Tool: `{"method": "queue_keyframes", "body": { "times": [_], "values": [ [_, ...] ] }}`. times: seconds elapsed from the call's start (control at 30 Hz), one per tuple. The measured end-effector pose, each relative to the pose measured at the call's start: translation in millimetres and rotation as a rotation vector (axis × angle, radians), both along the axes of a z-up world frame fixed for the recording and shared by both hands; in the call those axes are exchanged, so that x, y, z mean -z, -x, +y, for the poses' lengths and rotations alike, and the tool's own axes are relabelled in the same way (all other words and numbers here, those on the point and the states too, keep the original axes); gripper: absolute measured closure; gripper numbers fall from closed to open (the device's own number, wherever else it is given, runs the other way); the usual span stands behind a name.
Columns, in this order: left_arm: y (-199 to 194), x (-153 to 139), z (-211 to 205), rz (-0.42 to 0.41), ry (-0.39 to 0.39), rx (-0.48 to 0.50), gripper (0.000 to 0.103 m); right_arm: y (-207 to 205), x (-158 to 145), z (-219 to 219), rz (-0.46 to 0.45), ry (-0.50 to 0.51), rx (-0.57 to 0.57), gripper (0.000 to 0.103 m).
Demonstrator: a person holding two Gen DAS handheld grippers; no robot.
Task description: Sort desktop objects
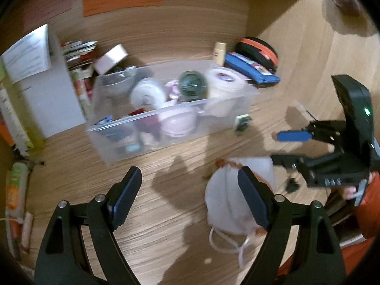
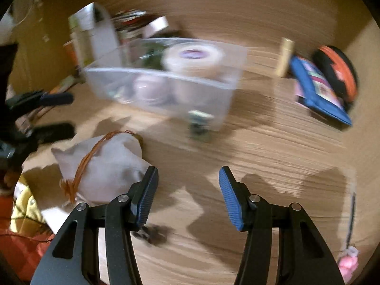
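Left gripper (image 1: pixel 190 199) jaws wide apart, nothing between them; the white drawstring pouch (image 1: pixel 228 204) lies on the wooden desk (image 1: pixel 166 213) at lower right of the left wrist view, partly behind the right-hand finger. Right gripper (image 2: pixel 187 197) jaws also apart and empty, pouch (image 2: pixel 104 163) at its lower left, just beside the left-hand finger. Clear plastic bin (image 1: pixel 166 118) holding tape rolls sits mid-frame, well apart from both.

Wood-grain desk (image 1: pixel 166 213) carrying plenty: clear plastic bin (image 1: pixel 152 130) in the middle, white drawstring pouch (image 1: pixel 228 204) near right, blue pencil case (image 1: pixel 251 67) and black-and-orange case (image 1: pixel 258 49) far right, books (image 1: pixel 78 71) stacked far left.
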State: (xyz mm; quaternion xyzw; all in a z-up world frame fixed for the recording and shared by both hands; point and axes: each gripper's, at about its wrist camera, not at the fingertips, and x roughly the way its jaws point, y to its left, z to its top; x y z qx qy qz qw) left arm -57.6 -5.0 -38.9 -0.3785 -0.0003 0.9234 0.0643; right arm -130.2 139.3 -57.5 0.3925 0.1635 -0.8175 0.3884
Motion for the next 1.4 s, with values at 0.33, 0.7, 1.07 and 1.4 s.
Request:
{"method": "queue_keyframes", "body": {
  "times": [0.33,0.7,1.07,1.4],
  "values": [
    [-5,17,-34,-0.079,0.026,-0.041,0.020,-13,-9,-17,0.007,0.010,-0.032,0.053],
    [25,30,-10,-0.120,0.167,0.092,0.020,-22,-24,10,0.013,0.010,0.011,0.050],
    [41,29,13,-0.158,0.072,0.189,0.020,-31,-10,43,-0.016,-0.037,0.049,0.050],
    [51,22,26,-0.189,0.000,0.234,0.020,-47,-2,36,-0.026,-0.031,-0.025,0.050]
  ]
}}
